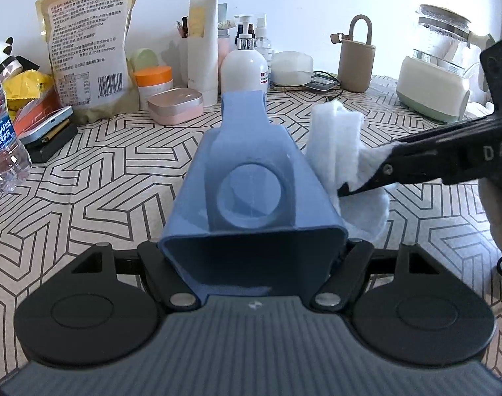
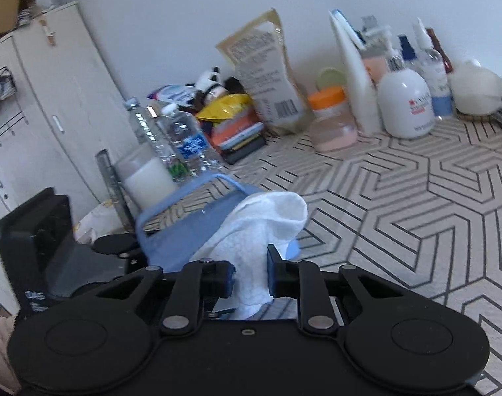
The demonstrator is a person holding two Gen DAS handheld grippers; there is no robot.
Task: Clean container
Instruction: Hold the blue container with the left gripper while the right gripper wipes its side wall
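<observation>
We are clamping the blue plastic container (image 1: 251,198) on its side in the left gripper (image 1: 251,257) while the right gripper (image 2: 251,274), pinching the white wipe (image 2: 267,227), is pressing at its three o'clock wall, so we should be wiping firmly.

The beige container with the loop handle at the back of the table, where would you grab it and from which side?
Grip the beige container across its straight-sided body, coming from the front, where nothing stands before it. It stands upright; the thin loop handle on top looks less steady to pinch.

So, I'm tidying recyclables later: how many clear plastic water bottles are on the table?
2: both clear plastic water bottles stand together at the table's left end, the taller bottle beside the blue-labelled bottle. Others may hide behind clutter.
</observation>
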